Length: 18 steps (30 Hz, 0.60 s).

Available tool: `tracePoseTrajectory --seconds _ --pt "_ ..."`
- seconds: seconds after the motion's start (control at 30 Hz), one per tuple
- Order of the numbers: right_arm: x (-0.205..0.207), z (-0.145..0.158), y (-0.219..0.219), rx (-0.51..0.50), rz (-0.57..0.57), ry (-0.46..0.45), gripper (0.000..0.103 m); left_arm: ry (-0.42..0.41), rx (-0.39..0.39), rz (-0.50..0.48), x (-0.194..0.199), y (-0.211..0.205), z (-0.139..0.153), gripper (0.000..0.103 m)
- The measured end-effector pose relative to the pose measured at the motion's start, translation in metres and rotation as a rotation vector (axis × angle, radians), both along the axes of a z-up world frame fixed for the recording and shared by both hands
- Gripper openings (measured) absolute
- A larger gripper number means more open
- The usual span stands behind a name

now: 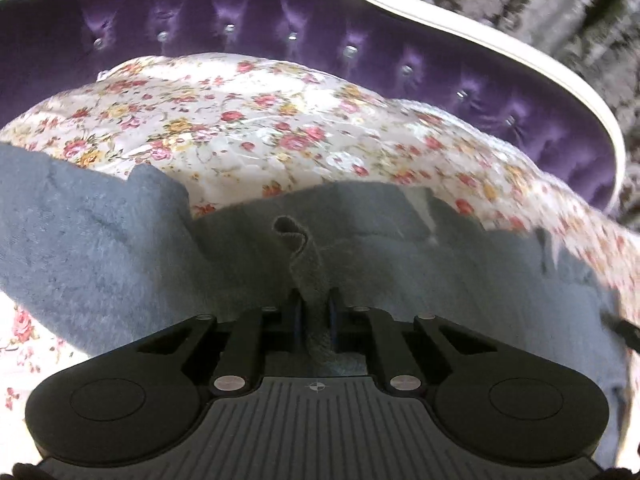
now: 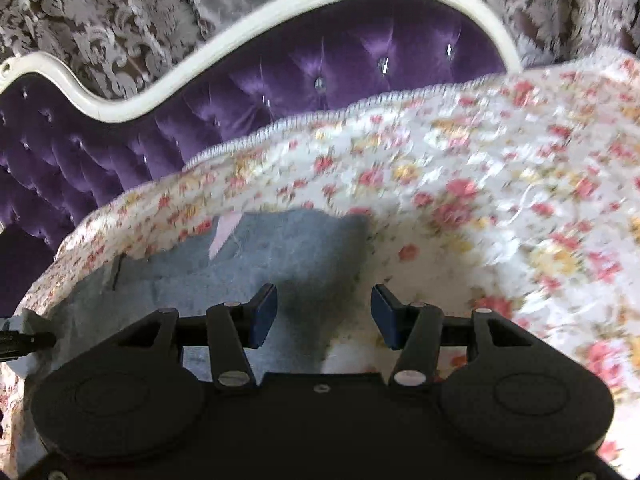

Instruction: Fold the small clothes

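Observation:
A small grey-blue fleece garment [image 1: 120, 264] lies spread on a floral bedspread [image 1: 248, 120]. My left gripper [image 1: 314, 308] is shut on a pinched fold of the garment, which rises between its blue-padded fingers. In the right wrist view the same garment [image 2: 288, 256] lies in front of and under my right gripper [image 2: 324, 312], which is open and holds nothing, hovering over the garment's right edge. A pale label [image 2: 222, 236] shows near the garment's far edge. The left gripper's tip [image 2: 24, 342] shows at the far left of the right wrist view.
The floral bedspread [image 2: 500, 200] covers the bed. A purple tufted headboard [image 2: 280, 80] with a cream curved frame [image 2: 248, 24] stands behind it; it also shows in the left wrist view [image 1: 280, 24]. Patterned lace curtains [image 2: 100, 12] hang beyond.

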State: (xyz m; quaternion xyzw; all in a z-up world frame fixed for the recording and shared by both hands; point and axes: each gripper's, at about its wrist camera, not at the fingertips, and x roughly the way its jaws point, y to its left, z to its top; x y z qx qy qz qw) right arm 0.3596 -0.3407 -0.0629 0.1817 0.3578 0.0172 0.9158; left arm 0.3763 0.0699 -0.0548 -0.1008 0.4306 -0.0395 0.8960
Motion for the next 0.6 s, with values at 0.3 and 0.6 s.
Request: tracePoseTrajectory --seconds 0.3,0.6 --pt "-0.003 -0.004 -0.004 -0.082 -0.004 0.047 0.013 -0.003 0.067 -0.046 -0.010 0.004 0.001 0.020" --pt "-0.028 0.031 0.023 -0.217 0.037 -0.051 0.056 -0.019 0.105 0.032 -0.019 0.037 0.009 0.032"
